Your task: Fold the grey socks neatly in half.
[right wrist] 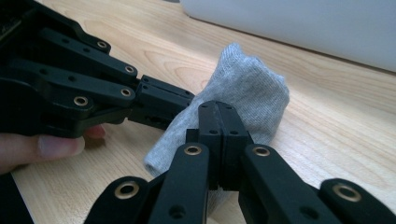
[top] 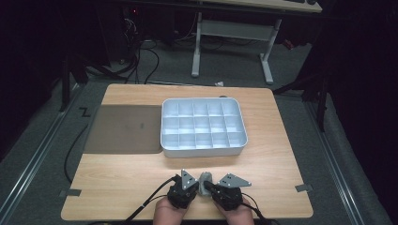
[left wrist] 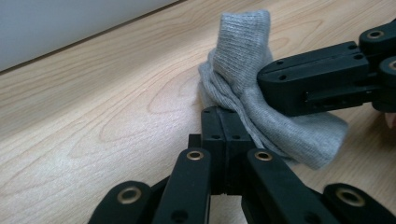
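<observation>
Partly hidden, grey sock (left wrist: 261, 93) sits pinched between both tools.

A white plastic compartment tray (top: 202, 125) is sitting mid-table beside a flat grey mat (top: 123, 129), touching it.

Lab space: bare desk frame (top: 232, 35), floor cables (top: 141, 56), carpet.

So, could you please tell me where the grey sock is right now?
The grey sock lies at the table's near edge in the high view, pinched between the left hand-held gripper and the right hand-held gripper, nearer than the white compartment tray.
</observation>
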{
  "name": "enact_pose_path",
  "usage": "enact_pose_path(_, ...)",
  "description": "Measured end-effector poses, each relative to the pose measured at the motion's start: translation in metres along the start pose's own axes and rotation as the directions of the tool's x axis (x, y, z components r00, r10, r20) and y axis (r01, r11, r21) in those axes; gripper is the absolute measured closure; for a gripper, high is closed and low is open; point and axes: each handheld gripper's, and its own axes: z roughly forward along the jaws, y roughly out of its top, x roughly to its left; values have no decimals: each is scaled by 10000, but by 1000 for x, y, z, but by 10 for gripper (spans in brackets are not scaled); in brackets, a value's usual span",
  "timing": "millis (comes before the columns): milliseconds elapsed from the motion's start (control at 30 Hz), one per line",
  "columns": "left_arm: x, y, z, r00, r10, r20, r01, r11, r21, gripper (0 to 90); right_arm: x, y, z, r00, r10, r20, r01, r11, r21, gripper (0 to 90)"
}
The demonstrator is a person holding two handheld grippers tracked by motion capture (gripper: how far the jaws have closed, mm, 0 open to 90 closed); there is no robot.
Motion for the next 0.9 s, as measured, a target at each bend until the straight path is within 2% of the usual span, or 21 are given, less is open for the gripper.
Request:
enact_pose_path(133,4,-3,-5,9998,-114,-136,111,9997,-198,895,2,0,2,10000,-27,41,27,10000,18,900)
enact_pose_path(200,6,-3,-11,9997,-140,-220,129,9988,-479,897,3,-1,2,10000,-37,27,37,10000,11,900)
enact_pose_path(467,-6,6,-21,9998,-188,60,195,9891,-1461,900,4,-1,3,10000,-60,-39,60,10000,-33,900)
enact_pose_path(567,-8,8,-18,10000,-67,15,68,9894,-1454,900,3,-1,3,9999,59,-136,-60,10000,-29,900)
enact_pose_path(900,-9,3,-8,10000,-7,-59,-1,9918,-1276,900,1,-2,3,9995,240,-214,-241,9997,-40,900)
